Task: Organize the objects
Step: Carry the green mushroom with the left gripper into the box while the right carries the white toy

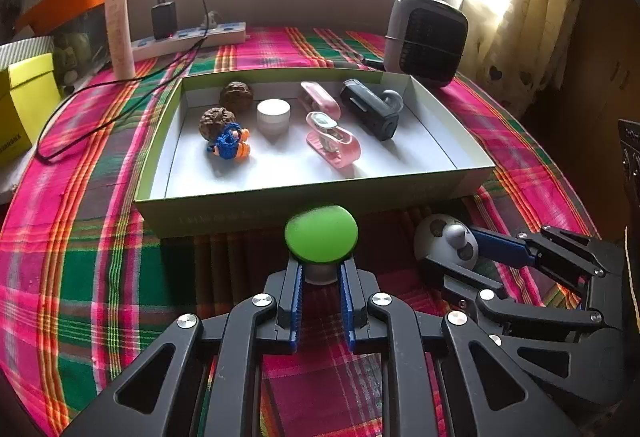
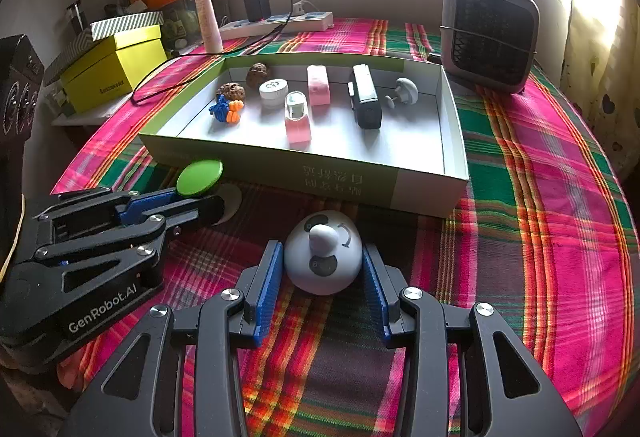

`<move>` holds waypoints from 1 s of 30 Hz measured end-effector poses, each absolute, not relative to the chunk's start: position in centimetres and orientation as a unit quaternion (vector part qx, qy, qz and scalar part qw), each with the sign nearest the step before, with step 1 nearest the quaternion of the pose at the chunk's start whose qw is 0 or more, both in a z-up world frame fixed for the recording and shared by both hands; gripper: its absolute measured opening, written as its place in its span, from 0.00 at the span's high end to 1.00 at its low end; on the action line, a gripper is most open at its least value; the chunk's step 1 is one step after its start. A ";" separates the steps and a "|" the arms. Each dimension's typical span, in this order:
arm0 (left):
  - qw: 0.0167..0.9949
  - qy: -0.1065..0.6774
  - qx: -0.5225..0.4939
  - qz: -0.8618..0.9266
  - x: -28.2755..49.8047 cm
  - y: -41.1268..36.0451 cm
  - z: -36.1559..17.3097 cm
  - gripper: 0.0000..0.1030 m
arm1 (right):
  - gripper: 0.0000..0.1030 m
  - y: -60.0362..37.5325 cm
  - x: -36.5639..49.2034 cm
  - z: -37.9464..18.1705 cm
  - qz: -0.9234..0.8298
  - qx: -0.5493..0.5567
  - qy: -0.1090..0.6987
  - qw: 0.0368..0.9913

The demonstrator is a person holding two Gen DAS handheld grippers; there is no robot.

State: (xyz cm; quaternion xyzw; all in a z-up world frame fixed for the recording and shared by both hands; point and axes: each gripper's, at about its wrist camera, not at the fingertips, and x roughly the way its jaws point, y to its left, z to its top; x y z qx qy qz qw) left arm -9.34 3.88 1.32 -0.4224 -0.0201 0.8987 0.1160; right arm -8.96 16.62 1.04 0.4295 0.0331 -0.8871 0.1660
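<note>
left tool: clenched on the pale stem under the green cap, just ahead of its tips; low grip, likely for a clean lift.
right tool: fingers flank the white knob; touching or a hair apart, can't tell.
tray: just beyond both tools on the plaid surface; already holds walnuts, jar, pink clips, dark case. Presumably the drop spot.
hidden: cap's base sits behind the left fingers; object type unclear. Tray print unreadable.

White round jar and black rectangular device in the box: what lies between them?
Two pink plastic clips, one behind the other; both wrist views show them.
</note>
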 end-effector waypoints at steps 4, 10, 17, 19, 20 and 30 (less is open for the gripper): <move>0.117 -0.022 -0.422 0.899 -9.2 3.8 1.3 0.86 | 0.61 16.6 -8.9 1.0 -0.887 0.429 0.035 0.165; 0.117 -0.017 -0.421 0.899 -8.8 3.9 1.3 0.86 | 0.61 16.6 -8.8 1.1 -0.888 0.429 0.036 0.162; 0.117 -0.017 -0.421 0.899 -8.7 4.0 1.3 0.86 | 0.61 16.7 -8.7 1.1 -0.889 0.429 0.033 0.160; 0.118 -0.018 -0.421 0.899 -8.6 4.0 1.3 0.86 | 0.61 16.7 -8.6 1.1 -0.889 0.429 0.033 0.160; 0.119 -0.018 -0.421 0.899 -8.5 4.0 1.4 0.86 | 0.61 16.7 -8.6 1.1 -0.889 0.429 0.032 0.160; 0.119 -0.017 -0.417 0.901 -8.1 4.1 1.5 0.86 | 0.61 17.0 -8.0 1.5 -0.892 0.422 0.026 0.157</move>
